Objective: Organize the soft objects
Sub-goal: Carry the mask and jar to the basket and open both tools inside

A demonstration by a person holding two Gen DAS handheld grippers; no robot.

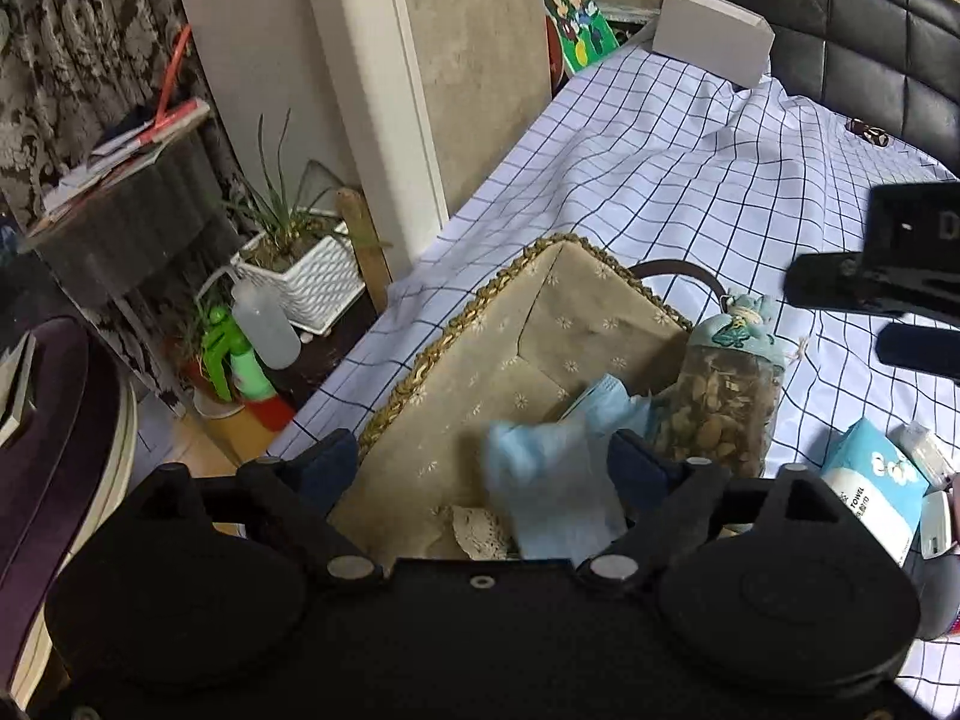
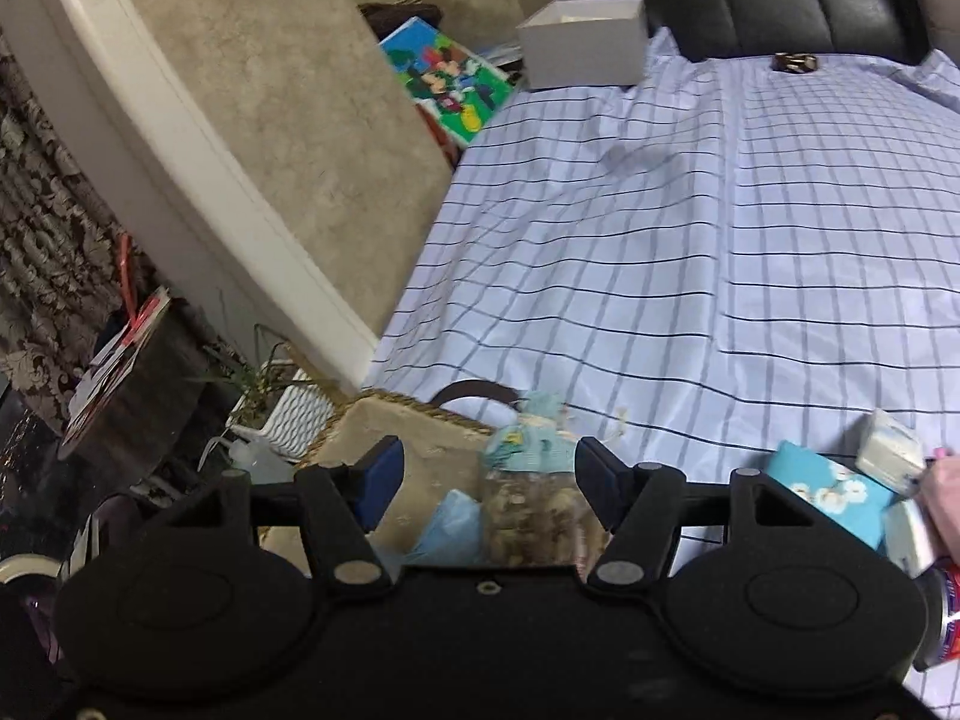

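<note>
Basket [image 1: 480, 324] on bed, holding blue face masks [image 1: 552, 480] beneath spread, empty left gripper [image 1: 480, 468]; right gripper [image 2: 489, 480] half-open, empty; advisable: withdraw upward, sparing adjacent potpourri sachet [image 1: 720, 408].

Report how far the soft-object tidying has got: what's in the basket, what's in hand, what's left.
Done: a light blue cloth lies in the lined basket, and a clear pouch of dried pieces leans at its corner. In hand: nothing; the left gripper stands open over the cloth, and the right gripper is open, empty. Left: the blue tissue pack and small white packs on the checked sheet.
</note>
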